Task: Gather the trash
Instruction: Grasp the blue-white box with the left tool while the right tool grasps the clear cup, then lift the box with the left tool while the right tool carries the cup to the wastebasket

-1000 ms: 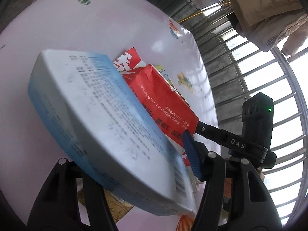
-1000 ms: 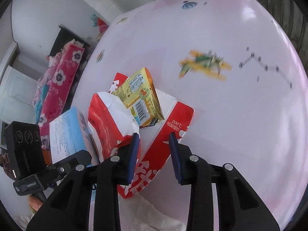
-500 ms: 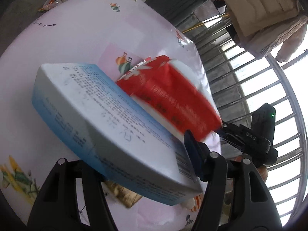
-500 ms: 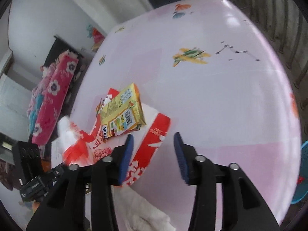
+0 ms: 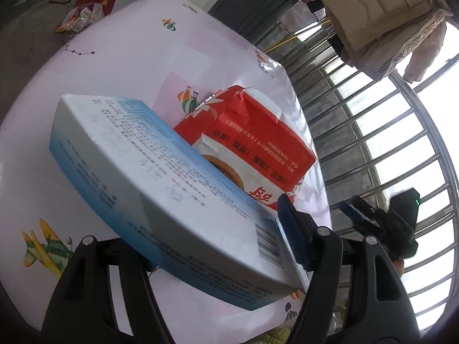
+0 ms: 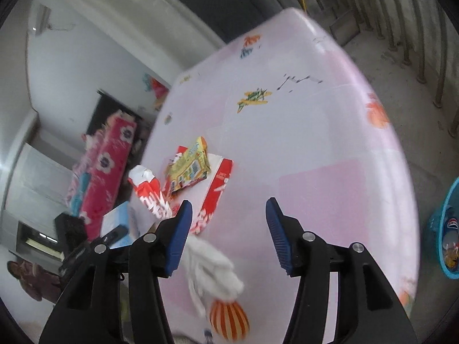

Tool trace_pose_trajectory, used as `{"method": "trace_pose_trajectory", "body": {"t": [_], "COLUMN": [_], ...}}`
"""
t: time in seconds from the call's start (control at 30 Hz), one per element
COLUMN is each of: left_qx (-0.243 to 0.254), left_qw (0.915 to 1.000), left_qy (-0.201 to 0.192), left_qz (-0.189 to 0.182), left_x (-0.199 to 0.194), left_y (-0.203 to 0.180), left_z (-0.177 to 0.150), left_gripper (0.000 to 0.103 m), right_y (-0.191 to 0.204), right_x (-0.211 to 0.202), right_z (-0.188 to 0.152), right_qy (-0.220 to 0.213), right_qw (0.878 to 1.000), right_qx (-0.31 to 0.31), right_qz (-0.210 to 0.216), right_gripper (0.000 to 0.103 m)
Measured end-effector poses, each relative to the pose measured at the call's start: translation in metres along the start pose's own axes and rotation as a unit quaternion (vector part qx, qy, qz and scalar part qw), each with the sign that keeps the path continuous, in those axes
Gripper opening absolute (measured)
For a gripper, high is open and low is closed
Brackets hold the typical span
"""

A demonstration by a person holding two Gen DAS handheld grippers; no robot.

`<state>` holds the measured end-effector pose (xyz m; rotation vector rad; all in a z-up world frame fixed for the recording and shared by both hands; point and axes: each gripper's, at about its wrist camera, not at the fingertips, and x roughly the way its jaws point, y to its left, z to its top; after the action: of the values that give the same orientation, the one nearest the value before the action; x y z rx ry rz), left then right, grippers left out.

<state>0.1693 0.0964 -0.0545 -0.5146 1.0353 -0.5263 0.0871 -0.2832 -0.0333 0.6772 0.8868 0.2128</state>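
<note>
My left gripper (image 5: 218,246) is shut on a white and blue box (image 5: 160,183) and holds it tilted above the pink table (image 5: 120,57). Behind the box a red and white bag (image 5: 252,143) lies on the table. In the right wrist view my right gripper (image 6: 228,229) is open and empty, raised above the table (image 6: 315,143). Ahead of it lie a yellow carton (image 6: 189,167) on a flat red and white wrapper (image 6: 218,186), the red bag (image 6: 146,186) and a crumpled white tissue (image 6: 212,269). The blue box (image 6: 114,220) shows at the left.
A blue basket (image 6: 446,238) holding trash stands on the floor at the right, beyond the table edge. Window bars (image 5: 373,143) and hanging clothes (image 5: 381,14) are behind the table. A pink flowered bundle (image 6: 103,166) lies past the table's left side.
My right gripper has let go of the red bag, opened wide and pulled back up from the pile. My left gripper has lifted and drawn back with the box.
</note>
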Motion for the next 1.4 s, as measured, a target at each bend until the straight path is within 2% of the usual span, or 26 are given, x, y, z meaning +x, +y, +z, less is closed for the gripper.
{"method": "trace_pose_trajectory", "body": {"t": [0.07,0.1,0.13,0.23,0.3,0.33,0.47,0.57,0.67,0.77,0.8,0.93,1.03,1.1,1.17,1.23,1.33,1.4], "left_qx": [0.005,0.008,0.011,0.016,0.016,0.018,0.023,0.027,0.024,0.019,0.018,0.015,0.017,0.017,0.014,0.002,-0.005,0.002], "left_qw": [1.0000,0.9999,0.9999,0.9998,0.9998,0.9998,0.9997,0.9996,0.9997,0.9998,0.9998,0.9998,0.9998,0.9998,0.9999,0.9999,0.9995,0.9987], "left_qy": [0.005,0.007,0.010,0.014,0.014,0.013,0.009,0.008,0.009,0.005,0.003,-0.004,-0.005,-0.007,-0.010,-0.011,-0.018,-0.030], "left_qz": [0.000,0.001,0.001,0.004,0.002,-0.001,-0.004,-0.006,-0.004,-0.002,-0.002,-0.008,-0.009,-0.003,0.001,0.013,0.026,0.041], "left_x": [-0.003,-0.004,-0.005,-0.011,-0.015,-0.018,-0.027,-0.030,-0.032,-0.035,-0.036,-0.042,-0.047,-0.050,-0.049,-0.047,-0.046,-0.048], "left_y": [0.000,0.000,0.000,0.001,0.002,0.002,0.003,0.004,0.005,0.008,0.008,0.009,0.011,0.012,0.014,0.018,0.022,0.020], "left_z": [-0.002,-0.002,-0.002,-0.004,-0.005,-0.006,-0.010,-0.013,-0.015,-0.016,-0.016,-0.019,-0.020,-0.020,-0.019,-0.018,-0.017,-0.016], "left_gripper": [0.068,0.068,0.068,0.070,0.072,0.073,0.074,0.074,0.074,0.074,0.074,0.074,0.074,0.074,0.074,0.074,0.073,0.066], "right_y": [-0.006,-0.004,-0.002,0.006,0.010,0.012,0.004,-0.006,-0.003,0.007,0.010,0.023,0.040,0.050,0.058,0.064,0.066,0.064], "right_x": [-0.028,-0.042,-0.050,-0.073,-0.078,-0.076,-0.052,-0.031,-0.020,-0.016,-0.017,-0.035,-0.061,-0.074,-0.075,-0.061,-0.025,-0.001], "right_z": [-0.016,-0.027,-0.034,-0.065,-0.082,-0.093,-0.128,-0.146,-0.153,-0.161,-0.161,-0.150,-0.123,-0.102,-0.083,-0.064,-0.044,-0.037], "right_qy": [-0.001,0.008,0.020,0.096,0.129,0.150,0.197,0.200,0.199,0.212,0.213,0.199,0.143,0.095,0.046,0.005,-0.017,-0.022], "right_qw": [1.000,0.999,0.998,0.991,0.987,0.984,0.979,0.980,0.980,0.976,0.975,0.977,0.985,0.989,0.990,0.986,0.984,0.982], "right_qx": [-0.016,-0.038,-0.054,-0.086,-0.085,-0.083,-0.045,-0.021,-0.024,-0.053,-0.061,-0.079,-0.095,-0.110,-0.133,-0.157,-0.157,-0.152], "right_qz": [0.005,0.007,0.008,0.022,0.039,0.046,0.034,0.000,0.001,-0.017,-0.020,-0.010,0.017,0.014,-0.012,-0.057,-0.089,-0.109], "right_gripper": [0.055,0.062,0.066,0.068,0.079,0.081,0.081,0.081,0.081,0.066,0.065,0.064,0.064,0.065,0.065,0.065,0.065,0.065]}}
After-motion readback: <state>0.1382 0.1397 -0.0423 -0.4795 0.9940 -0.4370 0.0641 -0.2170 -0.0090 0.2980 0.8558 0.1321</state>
